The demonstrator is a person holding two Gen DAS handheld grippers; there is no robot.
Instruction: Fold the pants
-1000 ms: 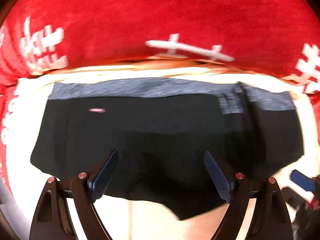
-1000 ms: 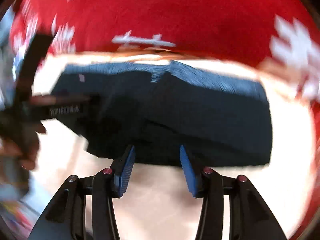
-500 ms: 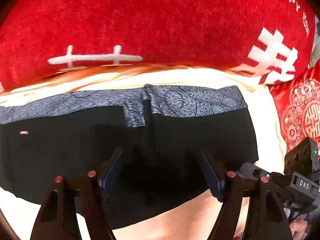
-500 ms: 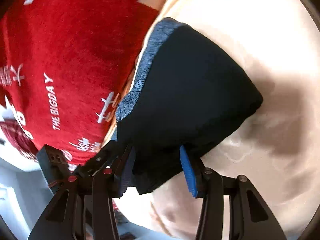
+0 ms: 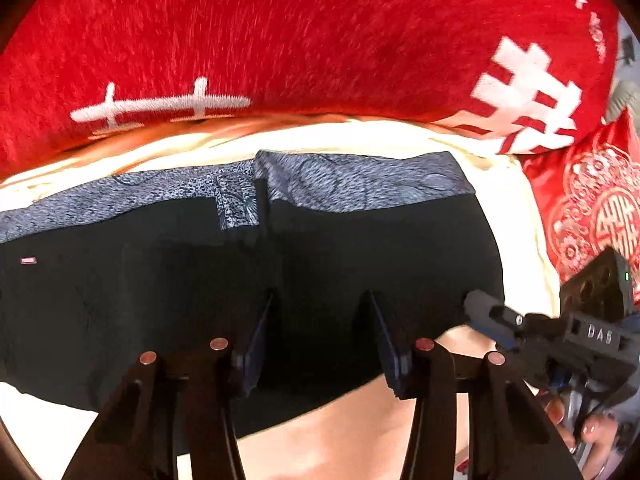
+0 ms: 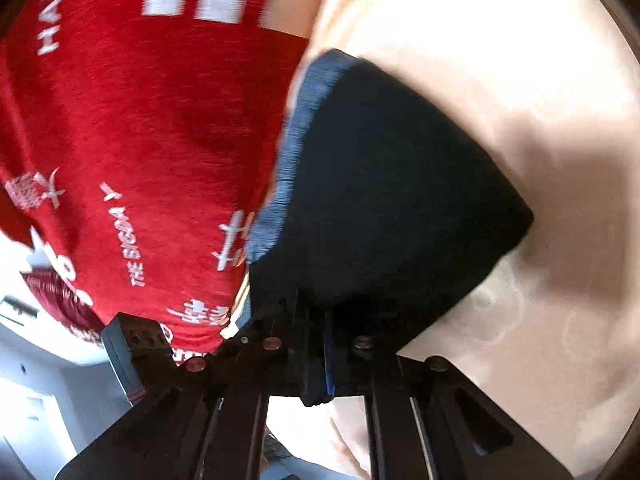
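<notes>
Jaws: left gripper [image 5: 320,334] spread, its blue pads standing on the black cloth with a gap between them, near the pants' lower hem. Right gripper [image 6: 320,344] jaws pressed together, pinching the pants' near edge; the cloth bunches where it enters them.

Bed sheet [image 5: 360,432]: cream, faintly patterned, carries everything.

Blanket [image 5: 300,32]: red plush with white characters and lettering, lying along the far side of the pants, just beyond the waistband. A second red cloth [image 5: 592,208] with white round motifs sits at the far right in the left wrist view.

Pants [image 5: 160,300]: black, short, spread flat on the sheet in front of the blanket. Grey-blue patterned waistband [image 5: 360,180] runs along the far edge; a vertical fold shows mid-band. Small pink tag [image 5: 28,260] at left.

Right wrist view is blurred; there the pants [image 6: 400,200] appear as a dark wedge, waistband toward the blanket [image 6: 140,140].
</notes>
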